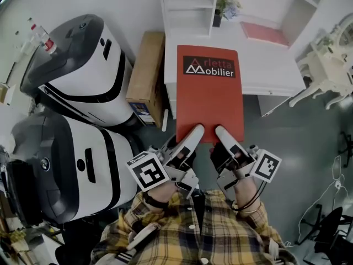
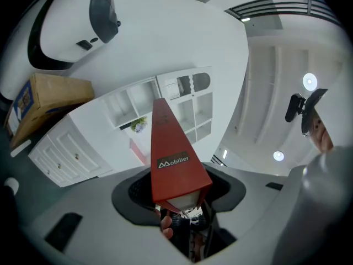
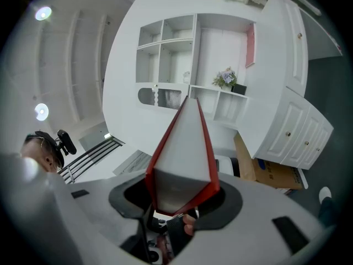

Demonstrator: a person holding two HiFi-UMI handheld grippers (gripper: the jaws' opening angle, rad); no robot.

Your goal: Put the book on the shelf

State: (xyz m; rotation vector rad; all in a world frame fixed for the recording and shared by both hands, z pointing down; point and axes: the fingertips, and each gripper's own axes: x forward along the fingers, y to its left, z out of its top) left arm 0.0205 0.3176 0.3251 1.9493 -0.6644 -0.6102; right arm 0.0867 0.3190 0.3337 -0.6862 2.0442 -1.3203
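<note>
We hold one red book [image 1: 209, 87]. Our left gripper [image 1: 194, 132] and right gripper [image 1: 222, 132], two in all, each pinch its near edge.

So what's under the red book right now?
The white cabinet top shows beside the red book, held by the left gripper and right gripper. Whatever lies directly beneath the book is covered.
</note>
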